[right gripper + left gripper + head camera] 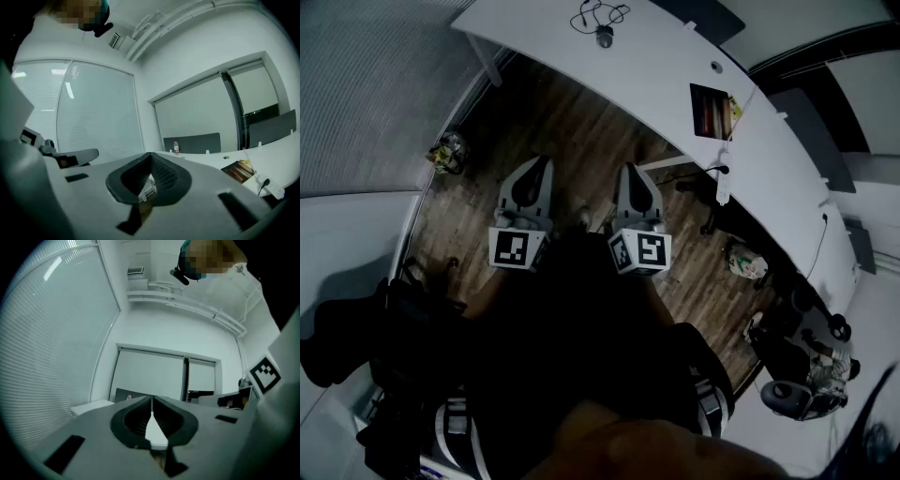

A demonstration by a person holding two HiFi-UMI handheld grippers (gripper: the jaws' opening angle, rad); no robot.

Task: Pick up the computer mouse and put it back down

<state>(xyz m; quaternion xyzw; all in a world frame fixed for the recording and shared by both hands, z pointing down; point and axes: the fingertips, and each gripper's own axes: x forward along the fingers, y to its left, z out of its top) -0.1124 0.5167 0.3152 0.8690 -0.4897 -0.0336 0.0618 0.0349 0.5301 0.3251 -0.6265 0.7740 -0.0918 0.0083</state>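
**While the computer mouse (604, 37) lies on the white desk (661, 67), both grippers are closed on nothing**

From the head view, the mouse sits on the far end of the long curved desk, with its cable (598, 15) bunched in loose loops just behind it. It is well apart from both grippers, and nothing is touching it.

The person holds the two grippers side by side over the wooden floor (572, 122), short of the desk's near edge. Each one carries its marker cube at the back. The left gripper (544, 165) has its jaws brought together so the tips meet, and its own view shows only the room beyond them, with nothing pinched between. The right gripper (628, 171) is the same: jaws fully together, nothing in them. Both point roughly level, out across the room.

Further along the desk lies a dark printed book (712, 111), flat on the top. Just past it a white power strip (722, 184) hangs at the desk's edge. The right gripper view also shows a small bottle with a red cap (176, 146) standing on the desk in front of a grey partition (192, 142). In the left gripper view, ribbed window blinds (51, 348) fill the side of the room. Office chairs (802, 380) stand off to the right on the floor, and a crumpled bag (748, 262) lies under the desk.
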